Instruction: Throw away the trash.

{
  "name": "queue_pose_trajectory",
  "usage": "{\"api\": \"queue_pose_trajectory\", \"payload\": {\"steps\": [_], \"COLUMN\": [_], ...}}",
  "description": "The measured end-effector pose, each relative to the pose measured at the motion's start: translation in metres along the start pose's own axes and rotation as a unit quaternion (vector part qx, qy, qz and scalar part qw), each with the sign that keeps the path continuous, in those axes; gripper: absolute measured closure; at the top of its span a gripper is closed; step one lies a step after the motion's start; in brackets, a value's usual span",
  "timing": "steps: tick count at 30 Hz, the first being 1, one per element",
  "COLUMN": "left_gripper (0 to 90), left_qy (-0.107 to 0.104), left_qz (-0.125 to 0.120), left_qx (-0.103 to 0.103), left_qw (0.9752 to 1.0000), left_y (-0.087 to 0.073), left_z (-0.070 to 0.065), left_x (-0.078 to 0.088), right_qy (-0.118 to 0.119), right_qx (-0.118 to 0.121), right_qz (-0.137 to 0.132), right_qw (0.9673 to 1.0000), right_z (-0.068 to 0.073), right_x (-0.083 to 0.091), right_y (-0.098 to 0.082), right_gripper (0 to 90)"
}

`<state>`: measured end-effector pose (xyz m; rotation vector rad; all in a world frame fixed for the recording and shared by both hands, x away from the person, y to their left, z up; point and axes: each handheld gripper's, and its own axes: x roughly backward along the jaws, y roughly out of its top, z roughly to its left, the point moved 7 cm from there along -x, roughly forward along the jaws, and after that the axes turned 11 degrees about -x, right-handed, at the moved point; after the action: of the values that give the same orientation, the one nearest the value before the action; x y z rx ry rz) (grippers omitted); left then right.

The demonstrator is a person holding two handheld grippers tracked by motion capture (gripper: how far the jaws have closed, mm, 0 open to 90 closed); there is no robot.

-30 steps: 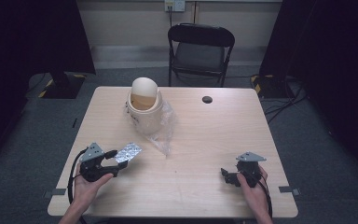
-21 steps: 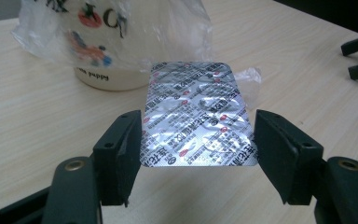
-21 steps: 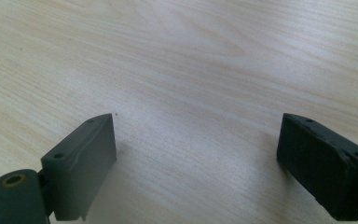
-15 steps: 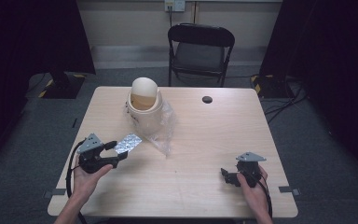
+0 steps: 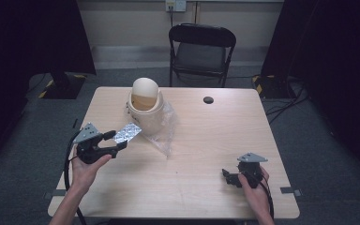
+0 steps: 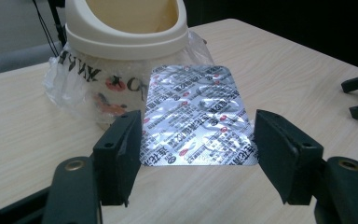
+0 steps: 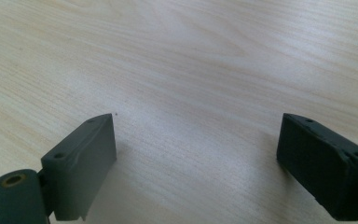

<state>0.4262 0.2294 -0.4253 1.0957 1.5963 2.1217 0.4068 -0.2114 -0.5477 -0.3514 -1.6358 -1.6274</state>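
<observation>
A silver foil blister pack (image 5: 127, 133) with red print is held above the table, just left of a cream swing-lid bin (image 5: 145, 105). My left gripper (image 5: 117, 140) is shut on the pack, one jaw against each long edge. In the left gripper view the blister pack (image 6: 196, 116) lies flat between the jaws of my left gripper (image 6: 196, 144), with the bin (image 6: 126, 28) close behind it. My right gripper (image 5: 226, 177) rests low at the table's front right, open. In the right gripper view my right gripper (image 7: 196, 149) has only bare wood between its jaws.
A clear printed plastic bag (image 5: 166, 131) wraps the bin's base and spills onto the wooden table (image 5: 192, 140). A small black disc (image 5: 208, 100) lies near the far edge. A black folding chair (image 5: 201, 47) stands behind the table.
My left gripper has lifted the blister pack and carried it a little toward the bin. The right gripper has not moved.
</observation>
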Motion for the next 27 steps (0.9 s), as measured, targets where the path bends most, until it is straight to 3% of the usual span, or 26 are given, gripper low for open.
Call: {"api": "queue_pose_trajectory", "payload": {"steps": [18, 27], "left_gripper": [34.2, 34.2], "left_qy": [0.005, 0.001], "left_qz": [-0.029, -0.023], "left_qx": [-0.001, -0.007], "left_qw": [0.9996, 0.9997], "left_y": [0.046, 0.065], "left_z": [0.017, 0.027], "left_x": [-0.006, -0.017], "right_qy": [0.000, 0.000], "right_qx": [0.000, 0.000], "right_qz": [0.000, 0.000], "right_qw": [1.0000, 1.0000], "right_z": [0.000, 0.000], "right_x": [0.000, 0.000], "right_y": [0.000, 0.000], "right_gripper": [10.9, 10.9]}}
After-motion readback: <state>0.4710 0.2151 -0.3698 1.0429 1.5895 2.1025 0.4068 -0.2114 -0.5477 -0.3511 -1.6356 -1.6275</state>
